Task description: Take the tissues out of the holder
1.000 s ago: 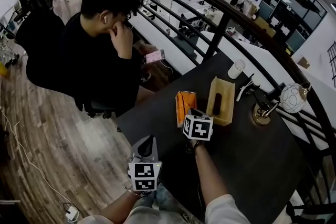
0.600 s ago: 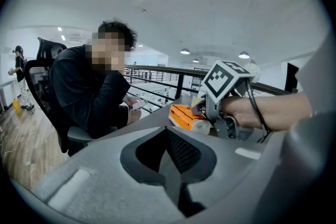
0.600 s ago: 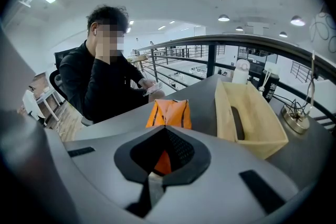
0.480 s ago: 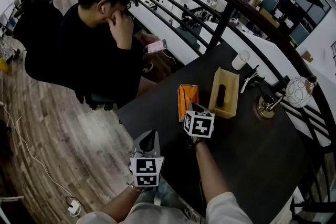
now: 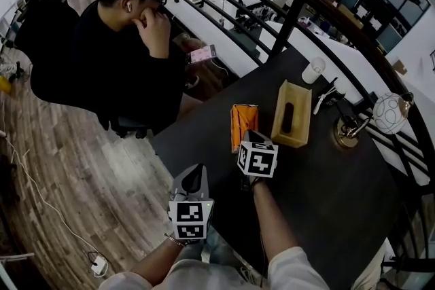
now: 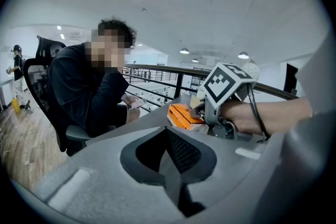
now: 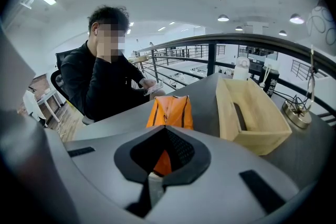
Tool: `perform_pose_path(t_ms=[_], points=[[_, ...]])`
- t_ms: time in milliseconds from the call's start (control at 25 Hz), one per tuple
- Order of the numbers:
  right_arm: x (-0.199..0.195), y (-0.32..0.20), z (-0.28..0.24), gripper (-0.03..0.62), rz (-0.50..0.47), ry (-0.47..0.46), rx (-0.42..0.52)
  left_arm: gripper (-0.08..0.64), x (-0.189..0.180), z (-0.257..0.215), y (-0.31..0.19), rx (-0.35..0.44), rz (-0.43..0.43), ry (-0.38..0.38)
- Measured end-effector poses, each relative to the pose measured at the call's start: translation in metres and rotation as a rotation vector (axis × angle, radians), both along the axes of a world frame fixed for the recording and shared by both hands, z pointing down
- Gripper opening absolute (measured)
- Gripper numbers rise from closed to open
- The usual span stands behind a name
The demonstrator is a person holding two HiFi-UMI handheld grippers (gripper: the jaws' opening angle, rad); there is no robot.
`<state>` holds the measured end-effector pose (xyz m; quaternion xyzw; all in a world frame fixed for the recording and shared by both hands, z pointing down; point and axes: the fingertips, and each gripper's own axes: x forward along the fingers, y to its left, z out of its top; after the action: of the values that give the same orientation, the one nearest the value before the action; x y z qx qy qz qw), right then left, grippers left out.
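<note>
An orange tissue pack (image 5: 243, 125) lies flat on the dark table (image 5: 319, 200), just left of the wooden holder (image 5: 292, 115). The holder stands with its open side up and a slot in its floor, and no tissues show inside (image 7: 252, 118). My right gripper (image 5: 245, 145) is at the pack's near end, shut, and orange wrap shows between its jaws (image 7: 161, 162). The left gripper (image 5: 193, 178) hangs off the table's near edge over the wooden floor, shut and holding nothing. In the left gripper view the pack (image 6: 184, 115) shows beyond the right gripper's marker cube.
A person in black (image 5: 115, 64) sits at the table's far left corner with a phone (image 5: 202, 53). A white cup (image 5: 314, 69), a brass-based lamp (image 5: 346, 132) and a round globe (image 5: 389, 112) stand along the back by the railing (image 5: 292, 17).
</note>
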<state>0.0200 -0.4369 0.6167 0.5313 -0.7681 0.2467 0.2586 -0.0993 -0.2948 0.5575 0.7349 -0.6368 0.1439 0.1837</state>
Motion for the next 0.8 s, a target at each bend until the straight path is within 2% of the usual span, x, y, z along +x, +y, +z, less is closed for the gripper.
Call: perform_pose_path(t_ms=[800], points=[[-0.0016,0.0002,-0.0025,0.021,-0.008,-0.072,0.029,0.008,0.005,-0.0071,-0.0027,0.01,0.02,0.024]])
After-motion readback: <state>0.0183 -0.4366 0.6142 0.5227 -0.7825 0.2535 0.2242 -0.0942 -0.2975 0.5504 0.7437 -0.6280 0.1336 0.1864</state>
